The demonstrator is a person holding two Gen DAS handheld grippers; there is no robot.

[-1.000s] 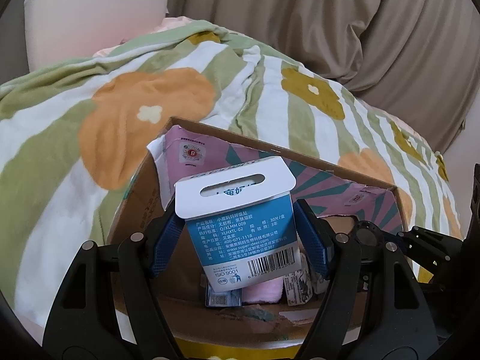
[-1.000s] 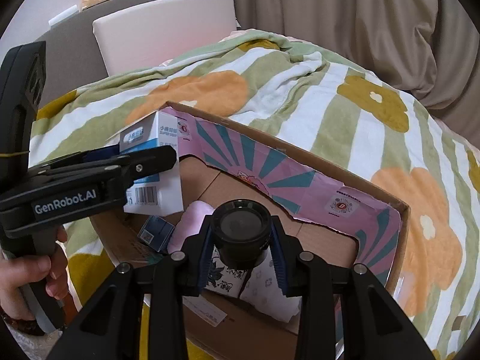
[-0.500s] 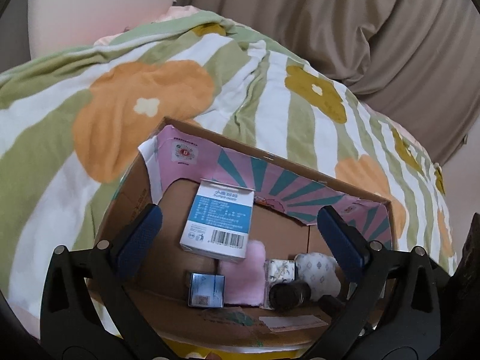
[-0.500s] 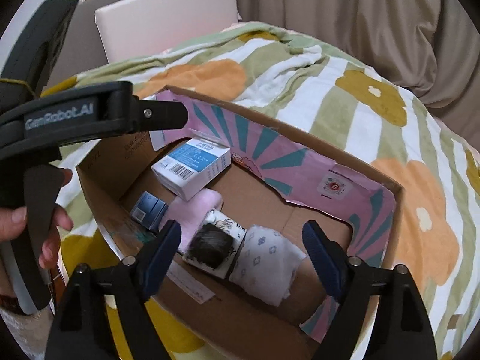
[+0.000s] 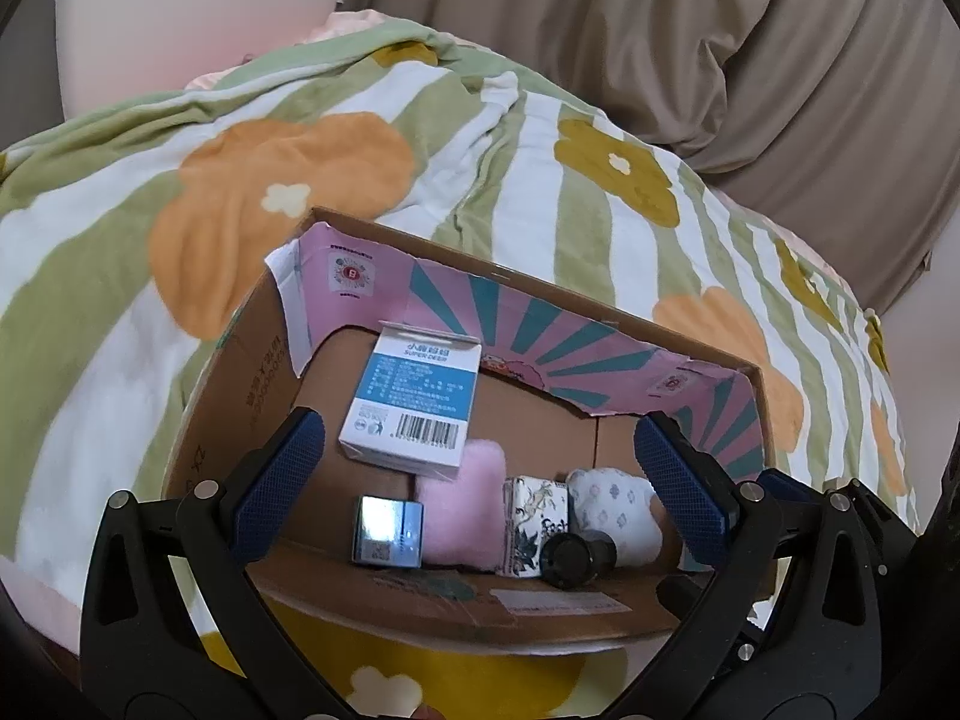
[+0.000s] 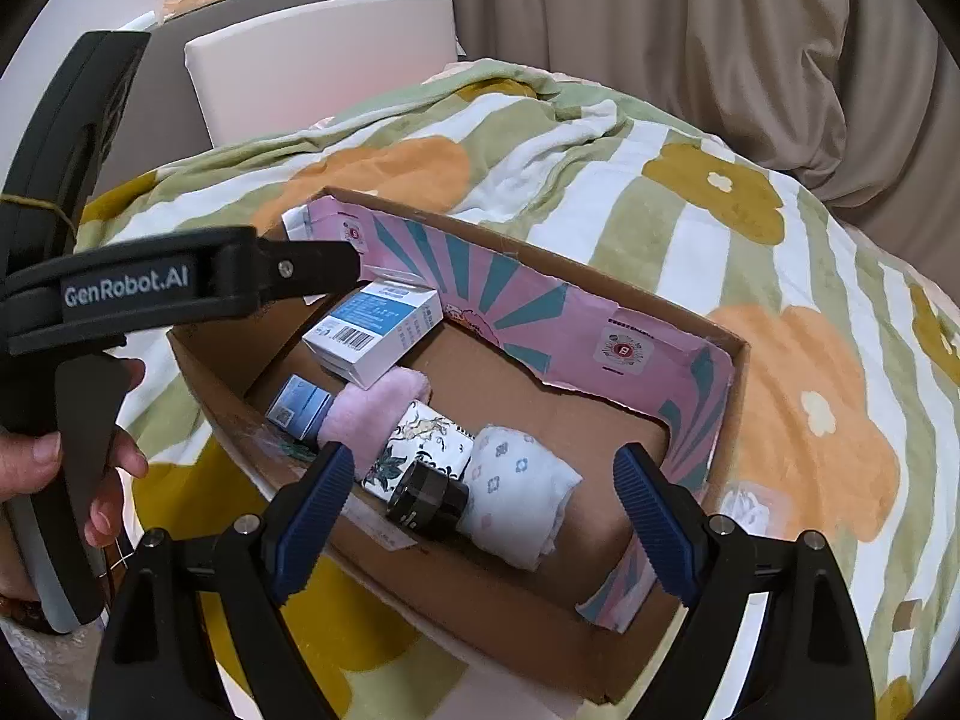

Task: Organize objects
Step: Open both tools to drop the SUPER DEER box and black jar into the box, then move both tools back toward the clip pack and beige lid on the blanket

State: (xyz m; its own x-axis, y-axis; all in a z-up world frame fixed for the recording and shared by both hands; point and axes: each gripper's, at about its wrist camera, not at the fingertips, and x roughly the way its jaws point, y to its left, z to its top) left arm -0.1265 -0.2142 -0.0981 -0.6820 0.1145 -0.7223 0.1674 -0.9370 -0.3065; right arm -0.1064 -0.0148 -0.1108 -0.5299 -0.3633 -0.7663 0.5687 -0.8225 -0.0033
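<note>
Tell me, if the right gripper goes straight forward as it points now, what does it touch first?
Probably the white patterned cloth roll in the cardboard box, midway ahead of the open right gripper; the black cylinder lies slightly left. Depth is unclear.

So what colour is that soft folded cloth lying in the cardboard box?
Pale pink: the fluffy cloth shows best in the right wrist view, partly under the blue-and-white carton.

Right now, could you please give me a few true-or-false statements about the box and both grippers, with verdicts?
1. The left gripper is open and holds nothing. True.
2. The blue-and-white carton lies outside the cardboard box, on the blanket. False: it lies inside the box, at its left end.
3. The black cylinder rests against the floral-print box. True.
4. The right gripper is clamped on the white patterned bundle. False: its jaws are spread wide, gripping nothing.
</note>
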